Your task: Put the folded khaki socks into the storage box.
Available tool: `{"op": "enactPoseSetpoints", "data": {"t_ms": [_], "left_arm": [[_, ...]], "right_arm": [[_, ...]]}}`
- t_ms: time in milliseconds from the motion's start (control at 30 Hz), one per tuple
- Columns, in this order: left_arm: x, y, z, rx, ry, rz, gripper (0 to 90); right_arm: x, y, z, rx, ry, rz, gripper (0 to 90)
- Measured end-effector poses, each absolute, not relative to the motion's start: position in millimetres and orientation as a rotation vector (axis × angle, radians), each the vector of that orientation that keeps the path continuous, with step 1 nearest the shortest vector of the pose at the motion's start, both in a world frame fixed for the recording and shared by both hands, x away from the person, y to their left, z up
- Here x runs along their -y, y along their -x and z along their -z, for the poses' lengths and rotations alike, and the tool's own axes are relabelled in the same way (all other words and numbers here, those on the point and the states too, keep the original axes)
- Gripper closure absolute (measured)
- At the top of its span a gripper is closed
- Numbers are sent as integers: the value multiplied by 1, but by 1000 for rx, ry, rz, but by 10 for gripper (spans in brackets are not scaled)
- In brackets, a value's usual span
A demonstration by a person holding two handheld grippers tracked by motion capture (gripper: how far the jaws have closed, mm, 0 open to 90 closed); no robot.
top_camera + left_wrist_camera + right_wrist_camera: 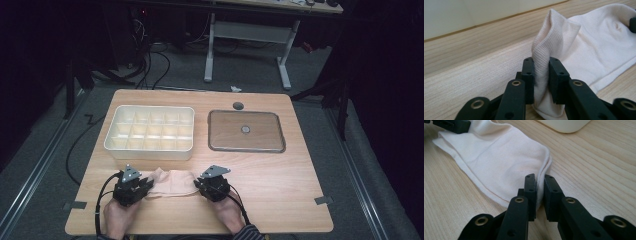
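Right, one pale sock (172, 182), two grippers: left gripper (148, 185) pinches one end, right gripper (198, 184) clamps the other.

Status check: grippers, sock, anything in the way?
Left gripper and right gripper shut on sock, one each end. Sock flat on table. Divided tray beyond, clear.

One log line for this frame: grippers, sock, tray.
left gripper: shut on sock, one end | right gripper: shut on sock, other end | sock: flat on table | divided tray: empty, behind sock
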State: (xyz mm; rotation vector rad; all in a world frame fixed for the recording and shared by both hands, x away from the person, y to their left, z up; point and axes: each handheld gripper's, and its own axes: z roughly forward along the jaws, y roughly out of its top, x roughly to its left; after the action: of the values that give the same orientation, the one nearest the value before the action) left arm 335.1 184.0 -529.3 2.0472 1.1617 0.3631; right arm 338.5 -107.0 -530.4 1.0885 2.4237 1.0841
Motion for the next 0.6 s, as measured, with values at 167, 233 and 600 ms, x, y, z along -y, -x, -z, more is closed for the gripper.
{"op": "enactPoseSetpoints", "data": {"t_ms": [167, 233, 600], "left_arm": [[-185, -335, 530, -1156, -2026, -359, 786], [-185, -335, 530, -1151, -2018, -355, 789], [-182, -334, 519, -1104, -1943, -320, 793]], "right_arm": [[108, -338, 530, -2420, -1087, -1095, 864], [108, -337, 529, -2419, -1087, -1097, 866], [118, -332, 519, -2379, -1099, -1153, 869]]}}
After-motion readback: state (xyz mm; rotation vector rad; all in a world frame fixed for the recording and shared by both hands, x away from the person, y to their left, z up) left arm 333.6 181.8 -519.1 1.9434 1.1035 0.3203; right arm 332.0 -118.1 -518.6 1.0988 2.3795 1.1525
